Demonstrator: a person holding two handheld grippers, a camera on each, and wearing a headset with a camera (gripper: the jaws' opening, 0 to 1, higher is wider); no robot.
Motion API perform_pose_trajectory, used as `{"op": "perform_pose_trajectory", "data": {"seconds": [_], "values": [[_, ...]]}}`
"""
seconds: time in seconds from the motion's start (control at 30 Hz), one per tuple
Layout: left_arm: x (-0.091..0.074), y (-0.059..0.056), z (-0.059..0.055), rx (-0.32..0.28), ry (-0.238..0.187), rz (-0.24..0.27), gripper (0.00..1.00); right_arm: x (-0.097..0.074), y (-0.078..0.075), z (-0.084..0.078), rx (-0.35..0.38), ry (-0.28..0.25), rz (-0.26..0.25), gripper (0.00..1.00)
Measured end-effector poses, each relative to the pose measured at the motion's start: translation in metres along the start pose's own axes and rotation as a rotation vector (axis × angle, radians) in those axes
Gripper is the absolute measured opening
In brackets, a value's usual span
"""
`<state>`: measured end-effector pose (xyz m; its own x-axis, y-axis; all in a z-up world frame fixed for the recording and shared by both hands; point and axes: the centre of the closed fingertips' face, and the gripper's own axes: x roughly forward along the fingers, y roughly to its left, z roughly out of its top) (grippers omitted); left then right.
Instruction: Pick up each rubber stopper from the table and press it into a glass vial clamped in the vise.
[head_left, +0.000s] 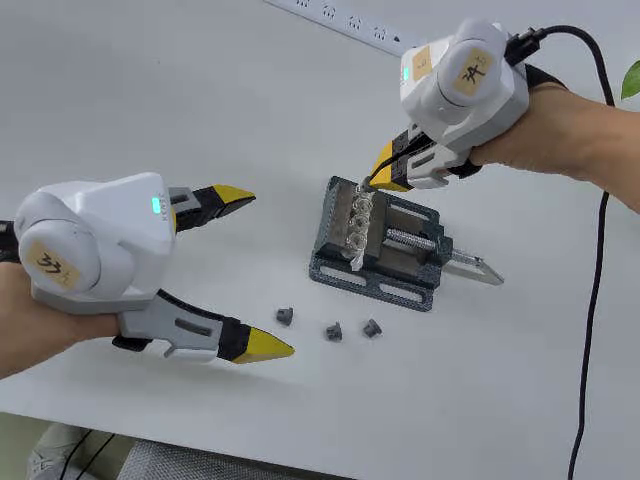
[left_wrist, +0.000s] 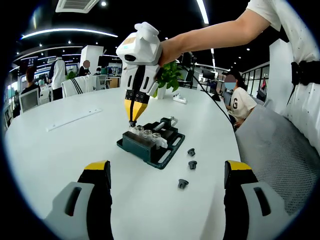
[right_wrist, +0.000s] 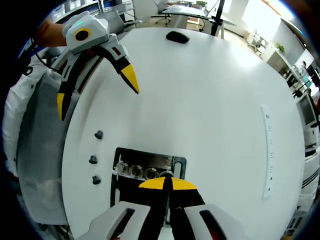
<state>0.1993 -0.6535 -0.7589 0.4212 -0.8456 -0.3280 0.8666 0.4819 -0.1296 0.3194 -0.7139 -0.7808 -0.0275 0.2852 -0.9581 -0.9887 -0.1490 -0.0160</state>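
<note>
A dark vise (head_left: 372, 281) stands mid-table with a row of glass vials (head_left: 357, 226) clamped in its jaws. My right gripper (head_left: 373, 184) is shut over the far vial, with what looks like a small dark rubber stopper pinched at its tips; in the left gripper view the same gripper (left_wrist: 132, 119) points down onto the vials (left_wrist: 147, 134). Three grey stoppers (head_left: 285, 316) (head_left: 333, 331) (head_left: 372, 327) lie in front of the vise. My left gripper (head_left: 254, 272) hovers open left of them, holding nothing. In the right gripper view, the yellow tips (right_wrist: 167, 183) meet above the vials (right_wrist: 135, 171).
A white power strip (head_left: 340, 20) lies at the table's far edge. A black cable (head_left: 598, 250) runs down the right side. The vise's screw handle (head_left: 478, 266) sticks out to the right. The table's front edge is close below the left gripper.
</note>
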Motion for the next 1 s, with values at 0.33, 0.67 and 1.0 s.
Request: {"op": "perform_pose_trajectory", "data": {"seconds": [0.33, 0.67, 1.0], "values": [[-0.0004, 0.0011, 0.0012, -0.003, -0.006, 0.004, 0.93, 0.0007, 0.0022, 0.0008, 0.002, 0.014, -0.006, 0.00], [0.0004, 0.0002, -0.0001, -0.003, -0.003, 0.001, 0.93, 0.0026, 0.0003, 0.0002, -0.001, 0.034, 0.007, 0.00], [0.0029, 0.0012, 0.0025, -0.002, -0.009, -0.002, 0.93, 0.0036, 0.0019, -0.0007, -0.013, 0.048, -0.013, 0.00]]}}
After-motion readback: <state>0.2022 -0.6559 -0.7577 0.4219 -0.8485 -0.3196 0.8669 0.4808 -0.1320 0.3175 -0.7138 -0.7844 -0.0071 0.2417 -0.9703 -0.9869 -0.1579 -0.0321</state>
